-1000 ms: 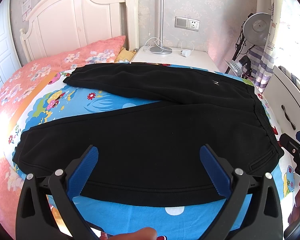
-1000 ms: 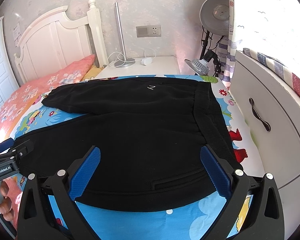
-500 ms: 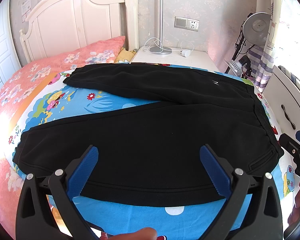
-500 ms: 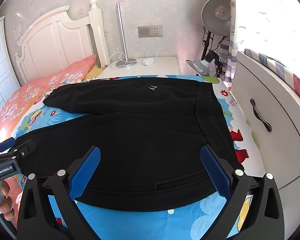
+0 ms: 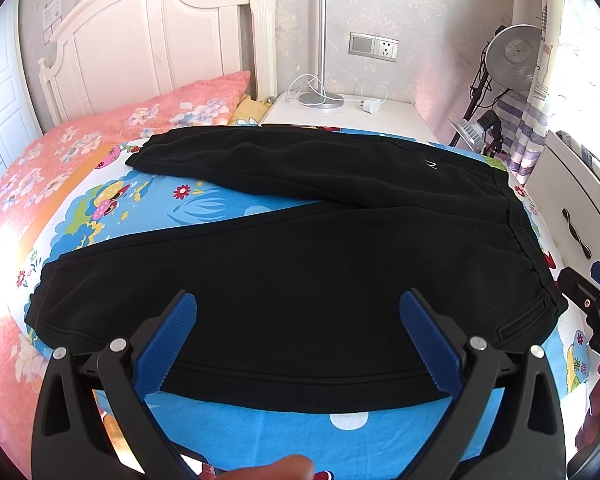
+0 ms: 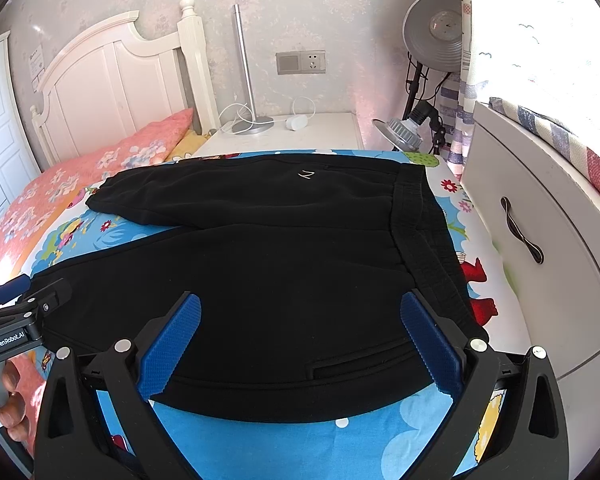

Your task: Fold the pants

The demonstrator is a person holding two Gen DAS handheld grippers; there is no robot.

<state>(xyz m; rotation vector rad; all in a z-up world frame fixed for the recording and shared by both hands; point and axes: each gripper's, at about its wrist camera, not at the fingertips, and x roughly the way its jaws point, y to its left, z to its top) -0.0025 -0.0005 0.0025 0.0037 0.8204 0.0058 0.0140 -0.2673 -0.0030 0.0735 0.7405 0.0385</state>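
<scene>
Black pants (image 5: 292, 264) lie flat on the blue cartoon bedsheet (image 5: 204, 208), legs spread in a V toward the left, waistband (image 6: 424, 240) at the right. My left gripper (image 5: 298, 304) is open and empty, held above the near leg's lower hem edge. My right gripper (image 6: 300, 304) is open and empty, above the near hip area by the back pocket (image 6: 364, 364). The pants also show in the right wrist view (image 6: 284, 248). Each gripper shows at the edge of the other's view: the right one (image 5: 592, 312) and the left one (image 6: 16, 320).
A white headboard (image 5: 152, 40) and pink floral quilt (image 5: 60, 152) lie at the left. A white nightstand (image 5: 340, 116) with a lamp pole and charger stands behind. A white drawer unit (image 6: 540, 240) borders the bed's right side, with a studio lamp (image 6: 432, 36) behind it.
The right gripper's view has shifted slightly to the left and closer; the pants have not moved. The left gripper holds still.
</scene>
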